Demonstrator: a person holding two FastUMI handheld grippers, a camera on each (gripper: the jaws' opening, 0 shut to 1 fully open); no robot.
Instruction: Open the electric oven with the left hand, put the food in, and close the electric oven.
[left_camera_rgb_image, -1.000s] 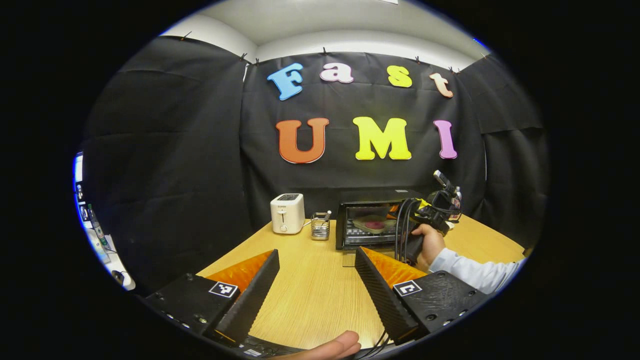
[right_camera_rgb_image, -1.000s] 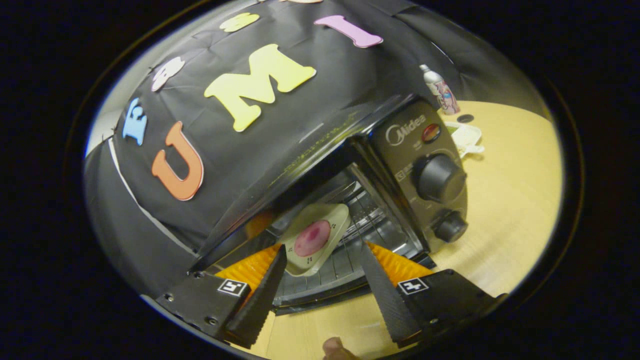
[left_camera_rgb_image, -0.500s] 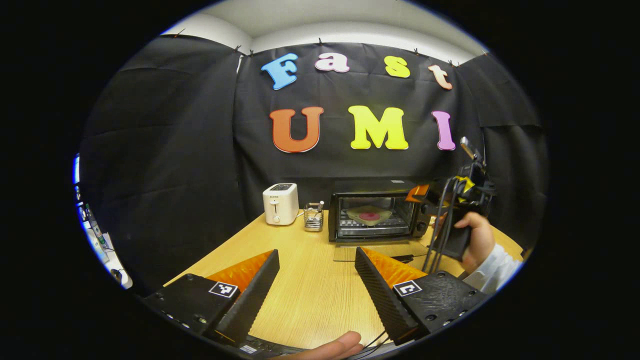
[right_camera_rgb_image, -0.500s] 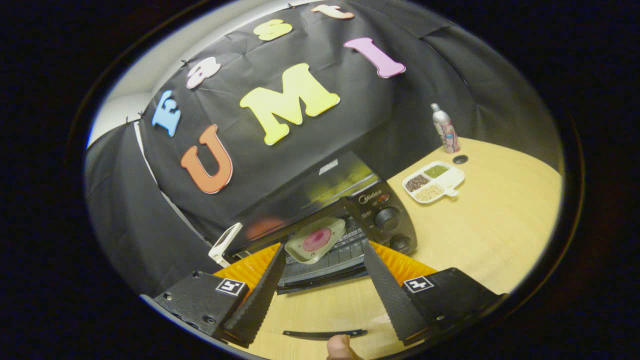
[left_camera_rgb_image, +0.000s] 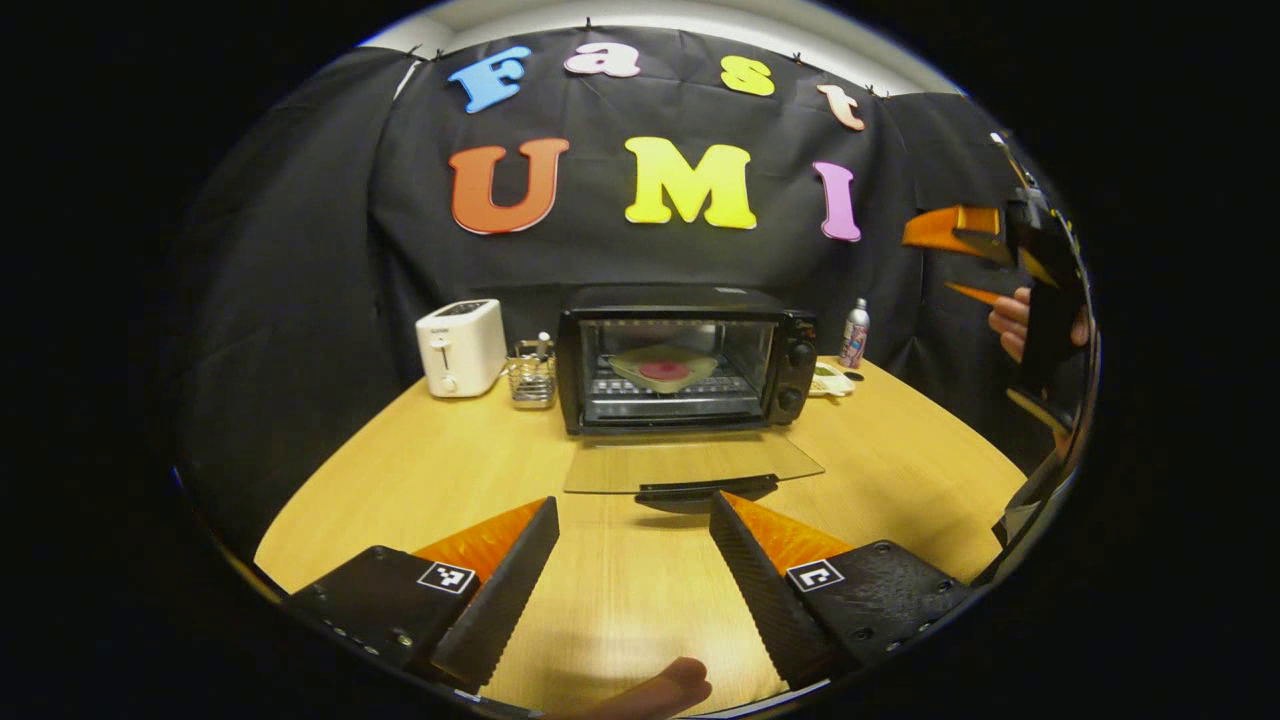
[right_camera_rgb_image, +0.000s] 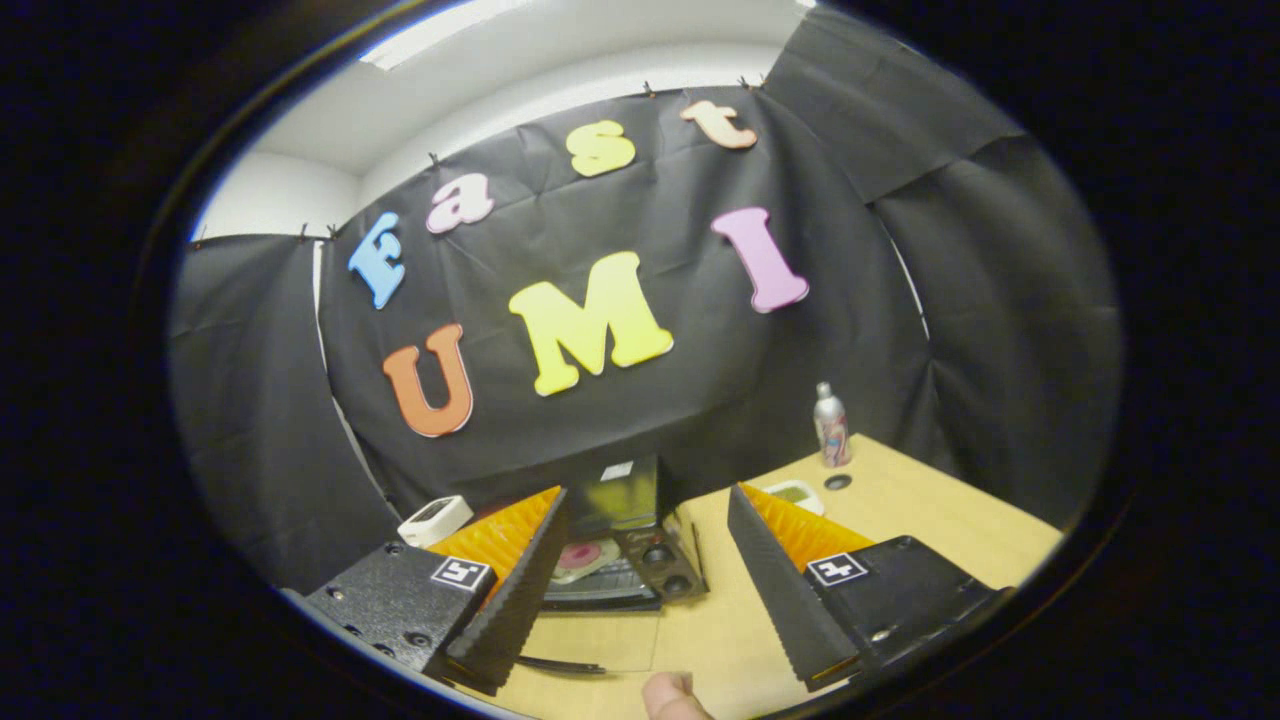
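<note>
right gripper (right_camera_rgb_image: 645, 560): drew back from the electric oven (left_camera_rgb_image: 685, 355), up and away to its right side, jaws apart.
left gripper (left_camera_rgb_image: 632, 545): backed farther from the oven, bringing the lowered oven door (left_camera_rgb_image: 690, 463) into sight ahead.

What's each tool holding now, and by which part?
Nothing. Left tool and right tool are both open and empty; the food sits inside the open oven.
</note>
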